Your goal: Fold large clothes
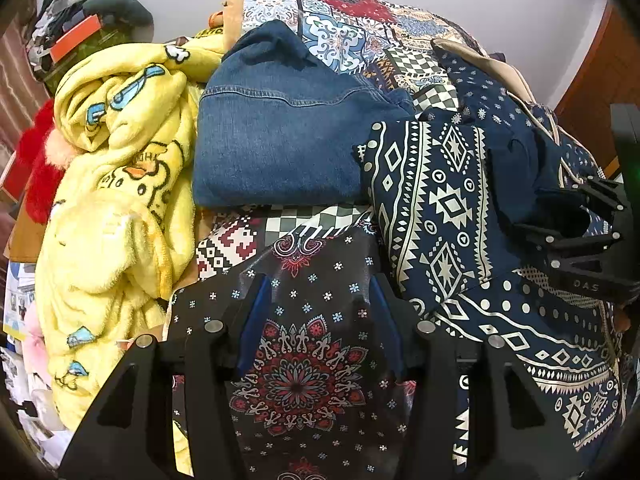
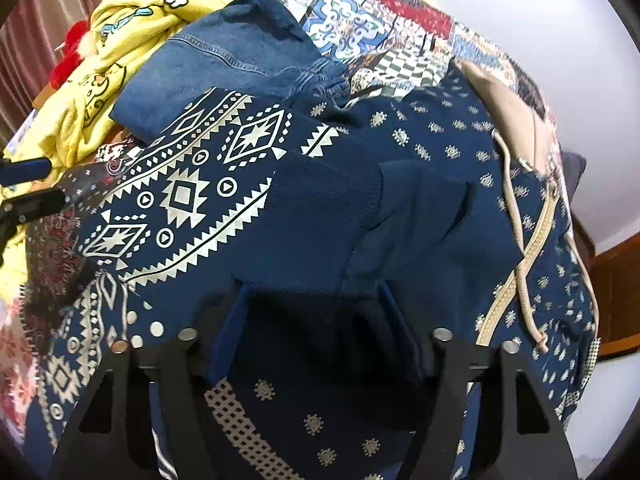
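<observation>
A navy hoodie (image 1: 448,200) (image 2: 280,208) with cream geometric print and beige drawstrings (image 2: 516,220) lies crumpled across the bed. My right gripper (image 2: 314,320) points steeply down into it. A bunched plain-navy fold fills the gap between its blue pads, so it is shut on the hoodie. The left wrist view shows the same gripper (image 1: 576,216) at the right edge, with navy cloth gathered in it. My left gripper (image 1: 320,312) (image 2: 44,188) stands open beside the hoodie's left edge. Its pads are apart over a dark floral cloth (image 1: 304,380) that lies flat under them.
Folded blue denim (image 1: 276,140) (image 2: 224,64) rests behind the hoodie on the patchwork bedspread (image 1: 352,40). A yellow duck-print fleece (image 1: 112,220) is heaped at the left, with a red plush thing (image 1: 40,168) beyond it. A white wall is behind and wooden furniture (image 1: 608,60) at the right.
</observation>
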`<act>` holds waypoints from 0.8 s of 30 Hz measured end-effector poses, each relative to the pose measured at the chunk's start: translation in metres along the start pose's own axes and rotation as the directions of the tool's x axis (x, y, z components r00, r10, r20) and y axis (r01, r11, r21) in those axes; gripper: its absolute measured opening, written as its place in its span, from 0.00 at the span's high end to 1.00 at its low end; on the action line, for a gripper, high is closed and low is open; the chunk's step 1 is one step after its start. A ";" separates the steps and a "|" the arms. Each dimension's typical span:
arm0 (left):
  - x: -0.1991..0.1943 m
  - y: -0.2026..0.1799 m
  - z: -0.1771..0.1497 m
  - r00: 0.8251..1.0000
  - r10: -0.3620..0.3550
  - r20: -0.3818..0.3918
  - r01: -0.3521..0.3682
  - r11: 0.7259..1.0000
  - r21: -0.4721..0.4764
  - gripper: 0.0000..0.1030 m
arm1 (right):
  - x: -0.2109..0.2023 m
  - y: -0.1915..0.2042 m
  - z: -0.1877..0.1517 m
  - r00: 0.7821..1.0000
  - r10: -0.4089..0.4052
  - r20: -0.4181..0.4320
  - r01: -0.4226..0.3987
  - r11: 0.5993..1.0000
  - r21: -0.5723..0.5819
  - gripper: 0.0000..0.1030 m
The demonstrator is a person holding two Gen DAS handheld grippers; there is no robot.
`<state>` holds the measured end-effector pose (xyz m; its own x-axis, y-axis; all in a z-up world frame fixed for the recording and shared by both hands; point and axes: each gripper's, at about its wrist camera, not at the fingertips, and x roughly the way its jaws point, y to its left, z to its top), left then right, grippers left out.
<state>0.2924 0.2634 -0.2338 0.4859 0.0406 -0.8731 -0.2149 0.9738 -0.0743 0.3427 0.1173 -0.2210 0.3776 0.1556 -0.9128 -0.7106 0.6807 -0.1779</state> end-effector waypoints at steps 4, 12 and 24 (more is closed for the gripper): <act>0.000 -0.002 0.001 1.000 0.000 0.000 0.000 1.000 -0.003 0.51 | -0.001 -0.007 0.002 0.999 -0.052 0.014 0.051 0.998 0.022 0.82; -0.009 -0.017 0.008 1.000 0.002 0.026 -0.002 1.000 0.020 0.51 | -0.031 -0.045 0.002 0.991 0.080 0.103 -0.100 0.974 0.205 0.85; -0.006 -0.079 0.029 0.997 -0.058 0.047 0.053 0.993 0.102 0.51 | -0.086 -0.119 -0.041 0.974 0.019 0.224 -0.100 0.930 0.355 0.86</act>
<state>0.3311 0.1931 -0.2086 0.5367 -0.0055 -0.8438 -0.1011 0.9924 -0.0707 0.3701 -0.0064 -0.1361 0.4877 0.3252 -0.8102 -0.4876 0.8712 0.0562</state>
